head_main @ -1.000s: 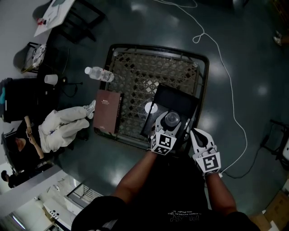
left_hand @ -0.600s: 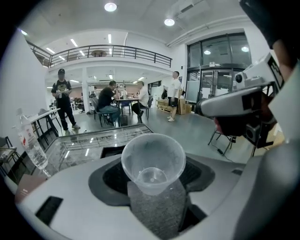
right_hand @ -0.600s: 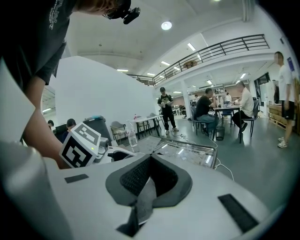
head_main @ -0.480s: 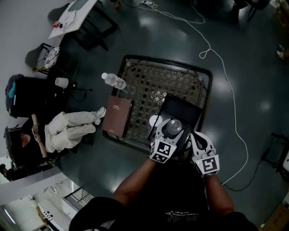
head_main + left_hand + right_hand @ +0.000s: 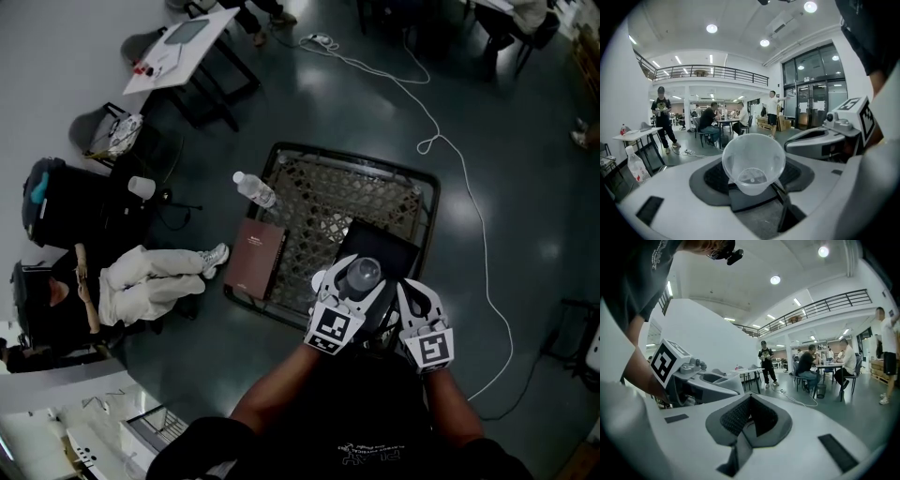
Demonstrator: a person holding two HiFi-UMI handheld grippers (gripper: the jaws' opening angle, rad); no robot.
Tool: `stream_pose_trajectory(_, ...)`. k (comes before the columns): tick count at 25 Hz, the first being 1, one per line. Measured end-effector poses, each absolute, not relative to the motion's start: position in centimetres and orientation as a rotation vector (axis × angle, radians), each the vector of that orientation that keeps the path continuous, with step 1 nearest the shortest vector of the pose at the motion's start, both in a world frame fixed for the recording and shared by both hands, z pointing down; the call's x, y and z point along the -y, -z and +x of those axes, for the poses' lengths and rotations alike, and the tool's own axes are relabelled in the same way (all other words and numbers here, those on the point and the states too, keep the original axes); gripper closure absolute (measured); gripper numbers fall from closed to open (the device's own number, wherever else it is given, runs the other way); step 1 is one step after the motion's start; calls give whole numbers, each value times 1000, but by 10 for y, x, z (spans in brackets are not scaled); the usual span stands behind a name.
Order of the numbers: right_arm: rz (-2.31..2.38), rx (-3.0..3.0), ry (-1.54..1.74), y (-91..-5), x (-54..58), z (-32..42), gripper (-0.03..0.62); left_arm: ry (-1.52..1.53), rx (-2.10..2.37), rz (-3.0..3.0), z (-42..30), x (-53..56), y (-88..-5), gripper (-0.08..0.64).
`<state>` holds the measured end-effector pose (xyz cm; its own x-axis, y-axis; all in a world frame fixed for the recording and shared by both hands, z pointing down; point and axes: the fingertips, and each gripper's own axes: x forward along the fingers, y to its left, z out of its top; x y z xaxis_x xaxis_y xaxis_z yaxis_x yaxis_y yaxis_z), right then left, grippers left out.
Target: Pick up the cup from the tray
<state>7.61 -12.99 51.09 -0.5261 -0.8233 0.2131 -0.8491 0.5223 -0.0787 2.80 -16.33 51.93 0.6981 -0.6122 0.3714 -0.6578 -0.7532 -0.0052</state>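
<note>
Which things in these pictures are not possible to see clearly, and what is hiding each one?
Tray, head view: its near end is covered by the left gripper and the cup.
Gap between cup and tray: the head view looks from above, and the gripper views show no tray.
Print on the bottle and the brown book, head view: too small to read.

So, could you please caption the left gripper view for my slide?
Left gripper holding a clear plastic cup, mouth toward camera.

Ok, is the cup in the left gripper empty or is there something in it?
Empty: the left gripper view looks straight into the clear cup, and its bare bottom shows, nothing inside.
</note>
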Motion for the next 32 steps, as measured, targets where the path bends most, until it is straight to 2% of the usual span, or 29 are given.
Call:
stream_pose_trajectory(15, 1571, 2603, -48, -417, 163, 77, 584, -404, 1078, 2856, 28, 157, -464, 267)
stream_pose_trajectory(32, 1653, 2583, -54, -412, 158, 98, 584, -342, 1134, 2860, 23, 163, -435, 268)
